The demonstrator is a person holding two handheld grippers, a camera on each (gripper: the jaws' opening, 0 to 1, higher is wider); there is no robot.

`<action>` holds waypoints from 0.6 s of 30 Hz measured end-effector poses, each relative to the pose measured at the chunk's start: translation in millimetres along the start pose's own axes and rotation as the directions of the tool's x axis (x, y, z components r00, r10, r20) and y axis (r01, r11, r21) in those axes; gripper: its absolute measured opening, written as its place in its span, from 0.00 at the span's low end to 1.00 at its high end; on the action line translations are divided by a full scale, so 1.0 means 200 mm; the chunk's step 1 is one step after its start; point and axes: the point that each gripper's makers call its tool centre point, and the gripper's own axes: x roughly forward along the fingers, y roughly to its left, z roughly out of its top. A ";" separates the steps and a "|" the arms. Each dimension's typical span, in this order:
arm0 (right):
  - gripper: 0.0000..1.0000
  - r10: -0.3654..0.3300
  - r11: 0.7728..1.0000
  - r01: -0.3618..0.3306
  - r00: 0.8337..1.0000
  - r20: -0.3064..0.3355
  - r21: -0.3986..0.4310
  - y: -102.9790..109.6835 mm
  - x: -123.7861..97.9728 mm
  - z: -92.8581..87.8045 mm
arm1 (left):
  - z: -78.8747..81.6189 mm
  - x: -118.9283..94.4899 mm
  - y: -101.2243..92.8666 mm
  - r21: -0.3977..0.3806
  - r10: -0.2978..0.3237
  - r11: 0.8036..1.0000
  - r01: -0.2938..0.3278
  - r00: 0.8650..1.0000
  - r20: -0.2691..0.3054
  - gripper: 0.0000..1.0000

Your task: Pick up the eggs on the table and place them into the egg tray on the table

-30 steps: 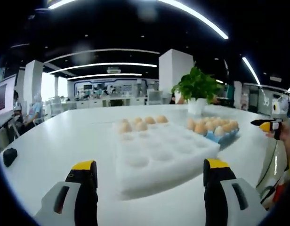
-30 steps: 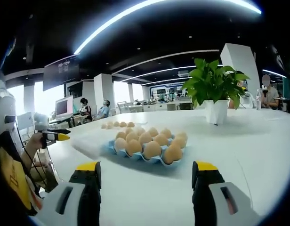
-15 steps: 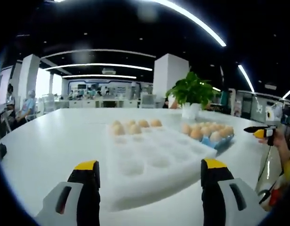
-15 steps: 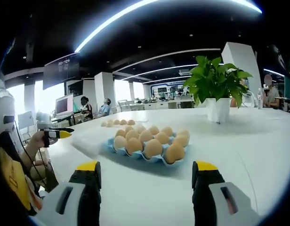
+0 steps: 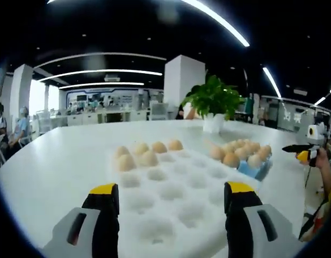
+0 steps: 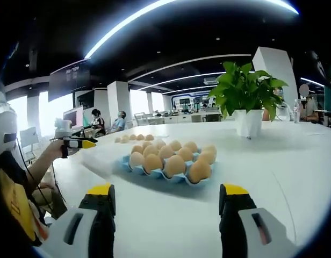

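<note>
Closer now over the white foam egg tray [image 5: 171, 188], the left tool [image 5: 168, 207], jaws apart and empty like the right tool [image 6: 165, 207], risks bumping the brown eggs [image 5: 146, 153] already seated there.

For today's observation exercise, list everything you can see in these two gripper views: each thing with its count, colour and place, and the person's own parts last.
White foam egg tray: one, white, on the table just ahead of the left gripper.
Eggs in the white tray: about five, tan, along its far rows.
Blue egg tray: one, blue, beside the white tray.
Eggs in the blue tray: roughly a dozen, tan; exact count unclear.
Potted plant: one, green leaves in a white pot, on the table beyond the trays.
Table: one, white.
Left gripper: black fingers with yellow tips, open, empty.
Right gripper: the same, open, empty.
Person's hand: one, holding the left gripper.
</note>
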 end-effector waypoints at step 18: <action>0.83 0.002 1.000 -0.002 1.000 -0.017 -0.005 0.00 0.04 0.00 | 0.11 0.24 0.07 0.066 -0.055 0.996 0.058 0.998 -0.043 0.73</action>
